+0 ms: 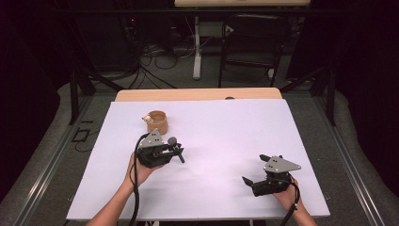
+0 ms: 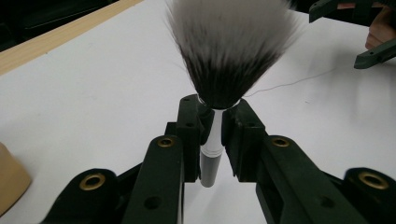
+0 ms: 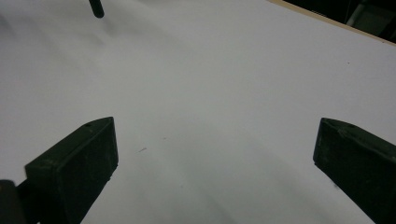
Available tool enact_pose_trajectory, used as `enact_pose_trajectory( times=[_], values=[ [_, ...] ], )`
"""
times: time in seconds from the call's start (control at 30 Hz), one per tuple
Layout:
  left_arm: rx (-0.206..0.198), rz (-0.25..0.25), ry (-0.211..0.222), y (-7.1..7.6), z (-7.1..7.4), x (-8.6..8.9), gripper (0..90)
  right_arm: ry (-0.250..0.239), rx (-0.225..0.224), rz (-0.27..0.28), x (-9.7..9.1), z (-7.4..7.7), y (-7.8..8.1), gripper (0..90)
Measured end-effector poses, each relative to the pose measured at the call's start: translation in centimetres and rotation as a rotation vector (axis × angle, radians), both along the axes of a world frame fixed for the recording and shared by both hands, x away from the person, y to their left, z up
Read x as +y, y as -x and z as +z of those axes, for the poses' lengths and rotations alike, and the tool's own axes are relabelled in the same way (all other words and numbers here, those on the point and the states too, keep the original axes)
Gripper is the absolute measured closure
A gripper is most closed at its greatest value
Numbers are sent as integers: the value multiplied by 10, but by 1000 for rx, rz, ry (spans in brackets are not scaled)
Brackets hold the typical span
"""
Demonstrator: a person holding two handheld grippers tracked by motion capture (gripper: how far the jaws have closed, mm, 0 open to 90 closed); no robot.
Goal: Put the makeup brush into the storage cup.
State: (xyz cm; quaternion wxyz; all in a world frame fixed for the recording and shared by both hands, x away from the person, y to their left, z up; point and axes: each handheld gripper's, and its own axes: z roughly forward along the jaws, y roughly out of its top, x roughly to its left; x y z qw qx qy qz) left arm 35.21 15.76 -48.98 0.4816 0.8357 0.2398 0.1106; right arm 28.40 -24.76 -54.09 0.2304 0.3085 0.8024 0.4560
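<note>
Currently your left gripper (image 2: 211,135) is clamped on the brush (image 2: 219,70) by its pale handle; long axis runs straight out along the jaws, bristles fanning forward above the white table (image 1: 221,141), near the wooden cup (image 1: 157,121). Your right gripper (image 1: 258,170) hangs wide open, holding nothing

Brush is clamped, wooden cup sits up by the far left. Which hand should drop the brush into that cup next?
Left, probably. The left gripper is shut on the brush and sits near the wooden cup. The right gripper stands open, holding nothing, well across the white sheet.
</note>
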Motion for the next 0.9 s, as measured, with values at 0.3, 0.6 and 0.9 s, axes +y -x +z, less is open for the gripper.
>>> enact_pose_trajectory(
  times=[0.3,0.6,0.9],
  values=[
    [1,6,-19,-8,6,1,767,-14,-10,-9,-4,1,-1,0],
    [-7,33,-32,-15,20,10,767,4,-10,10,4,-1,-3,0],
    [-12,45,-61,-20,33,17,767,-3,-7,1,3,-1,-4,0]
  ],
)
